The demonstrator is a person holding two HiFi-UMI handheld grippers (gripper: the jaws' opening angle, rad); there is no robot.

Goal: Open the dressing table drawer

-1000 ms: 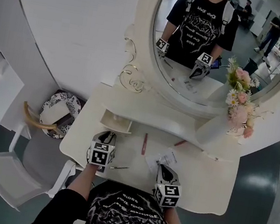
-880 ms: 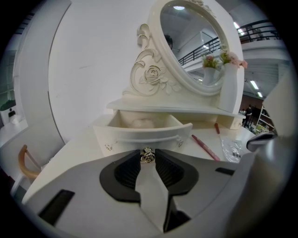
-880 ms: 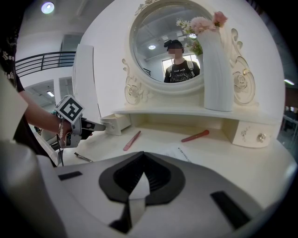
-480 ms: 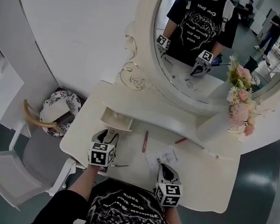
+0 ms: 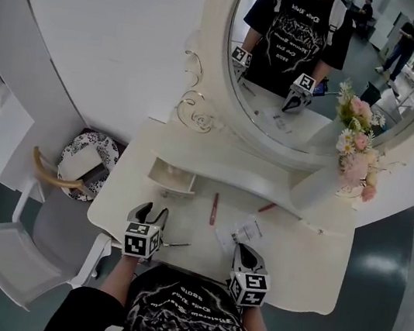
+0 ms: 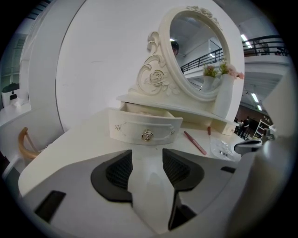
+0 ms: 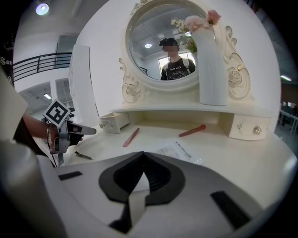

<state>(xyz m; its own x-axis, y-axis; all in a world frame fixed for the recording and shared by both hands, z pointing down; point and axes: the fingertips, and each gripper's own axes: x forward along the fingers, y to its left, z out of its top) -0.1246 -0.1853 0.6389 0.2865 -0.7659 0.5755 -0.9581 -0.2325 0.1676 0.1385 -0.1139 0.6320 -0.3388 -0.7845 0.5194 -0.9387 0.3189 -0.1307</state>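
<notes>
The small left drawer (image 5: 172, 176) of the cream dressing table (image 5: 307, 272) stands pulled out from under the mirror shelf. In the left gripper view its curved front and metal knob (image 6: 147, 135) lie just beyond my left gripper (image 6: 146, 151). That gripper (image 5: 150, 211) is a short way back from the drawer. Its jaws have just been opening and now stand open with nothing between them. My right gripper (image 5: 244, 247) hovers over the table's front edge with its jaws shut (image 7: 143, 156) and empty. From the right gripper view the drawer (image 7: 113, 122) shows at the far left.
A pink pencil (image 5: 214, 209), a red pen (image 5: 266, 208), a clear packet (image 5: 241, 231) and a hair clip (image 5: 176, 246) lie on the tabletop. A white vase with flowers (image 5: 315, 188) stands at the right. A closed right drawer (image 7: 247, 126) and a white chair (image 5: 19, 255) are nearby.
My left gripper has opened, let go of the drawer knob and drawn back toward the table's front edge. The right gripper has stayed put.
</notes>
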